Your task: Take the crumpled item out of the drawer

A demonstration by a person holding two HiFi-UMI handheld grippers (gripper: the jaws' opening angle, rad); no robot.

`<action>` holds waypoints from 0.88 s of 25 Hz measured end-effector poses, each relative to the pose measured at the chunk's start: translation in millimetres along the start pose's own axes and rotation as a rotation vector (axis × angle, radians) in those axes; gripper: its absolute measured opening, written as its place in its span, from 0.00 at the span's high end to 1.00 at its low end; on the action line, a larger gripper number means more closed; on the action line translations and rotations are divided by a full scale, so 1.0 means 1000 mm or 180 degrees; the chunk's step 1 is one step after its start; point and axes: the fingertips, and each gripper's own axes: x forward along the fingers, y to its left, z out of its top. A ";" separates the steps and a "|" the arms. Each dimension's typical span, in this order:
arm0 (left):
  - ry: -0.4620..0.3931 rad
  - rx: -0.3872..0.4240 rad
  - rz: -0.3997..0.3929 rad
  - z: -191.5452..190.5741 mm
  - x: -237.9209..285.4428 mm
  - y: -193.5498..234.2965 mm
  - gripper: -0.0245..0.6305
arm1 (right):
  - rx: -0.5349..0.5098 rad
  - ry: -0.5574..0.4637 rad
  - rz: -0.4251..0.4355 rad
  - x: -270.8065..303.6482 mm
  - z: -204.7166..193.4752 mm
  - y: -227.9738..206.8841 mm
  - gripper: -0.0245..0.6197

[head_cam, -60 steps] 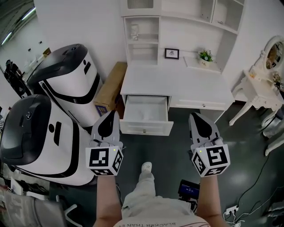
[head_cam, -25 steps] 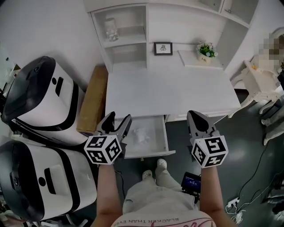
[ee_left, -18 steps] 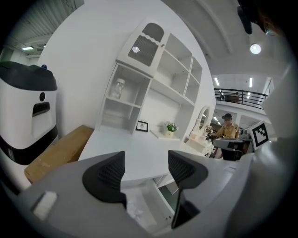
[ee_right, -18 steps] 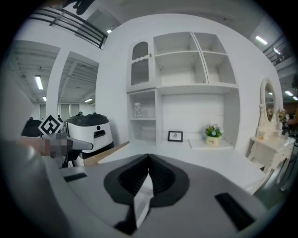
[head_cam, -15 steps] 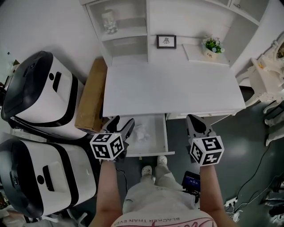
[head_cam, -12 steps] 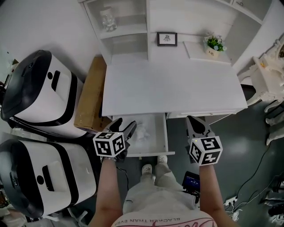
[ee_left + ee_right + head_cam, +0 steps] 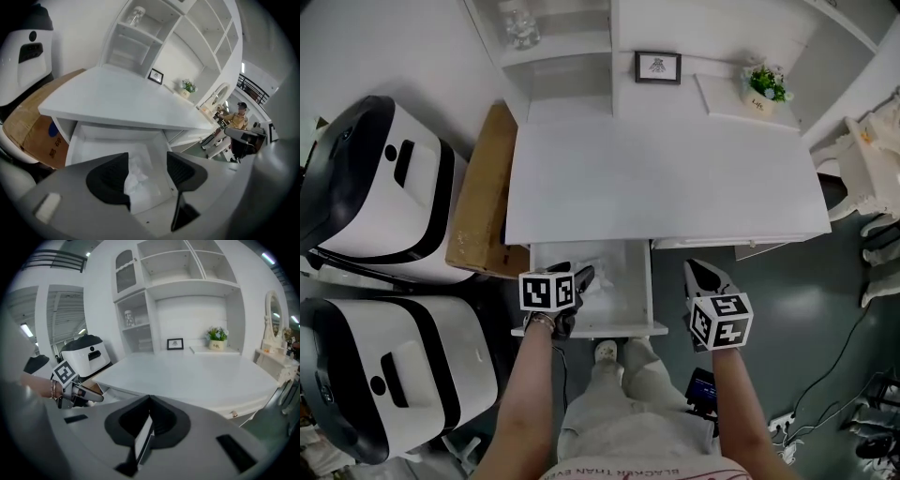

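A crumpled white item (image 7: pixel 598 278) lies in the open white drawer (image 7: pixel 591 328) under the desk top (image 7: pixel 666 178). My left gripper (image 7: pixel 574 275) reaches into the drawer from its left front. In the left gripper view the crumpled item (image 7: pixel 136 177) sits between the two dark pads (image 7: pixel 108 177), close to the left one. The jaws of the left gripper (image 7: pixel 146 157) are closing, with a gap still showing on the right side. My right gripper (image 7: pixel 698 273) hangs shut and empty to the right of the drawer, over the dark floor; in its own view the right gripper (image 7: pixel 149 400) has its jaws together.
Two big white-and-black machines (image 7: pixel 375 187) (image 7: pixel 394 375) stand at the left, with a cardboard box (image 7: pixel 483 197) against the desk. A picture frame (image 7: pixel 658 67) and a small plant (image 7: pixel 766 84) sit at the desk's back. A white dressing table (image 7: pixel 872 159) stands at the right.
The desk has come closer. My left gripper has moved forward and down into the drawer around the crumpled item, its jaws narrowing. The right gripper stays shut beside the drawer.
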 end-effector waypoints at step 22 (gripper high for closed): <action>0.0914 -0.0812 0.0356 -0.096 0.111 0.071 0.58 | 0.0362 0.0585 -0.0019 0.050 -0.079 -0.018 0.95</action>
